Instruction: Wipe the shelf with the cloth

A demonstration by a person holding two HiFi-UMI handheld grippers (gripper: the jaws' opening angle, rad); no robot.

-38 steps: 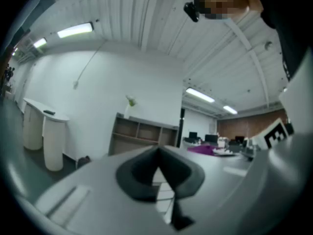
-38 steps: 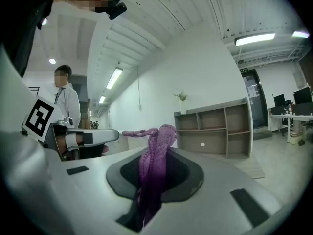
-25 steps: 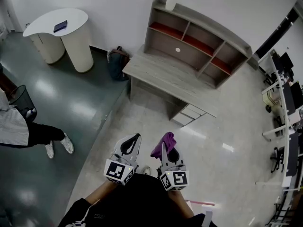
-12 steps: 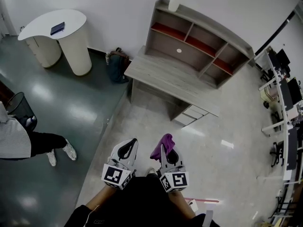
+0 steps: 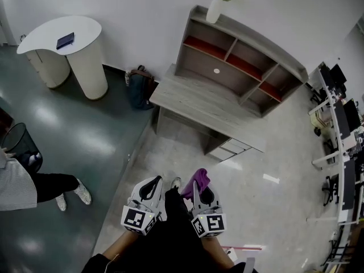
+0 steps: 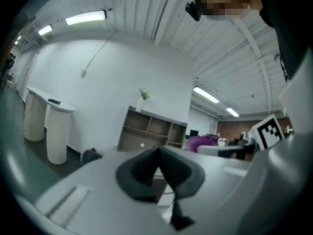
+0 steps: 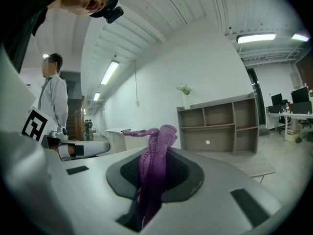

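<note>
I hold my right gripper low at the near edge of the scene, and its fingers are pinched tight on the purple cloth. In the right gripper view the cloth rises from between the fingers in a crumpled knit bunch, with a loose end flopping over to the left. My left gripper hangs just left of the right one. In the left gripper view its fingers are drawn together at the tips with nothing between them.

The shelf stands well apart from both grippers, at the far side against the white wall. It is a grey wooden unit with open compartments, some floored in red. It sits along the far edge of a grey tabletop. A white vase with pale flowers stands on the shelf's top board at its left end. A small pale spot shows on the back panel of the middle compartment; I cannot tell what it is.

At far left stands a white counter with a dark flat thing, perhaps a phone, on top. A dark bag lies on the floor between the counter and the tabletop. A person stands at the left edge beside a black mesh bin.
</note>
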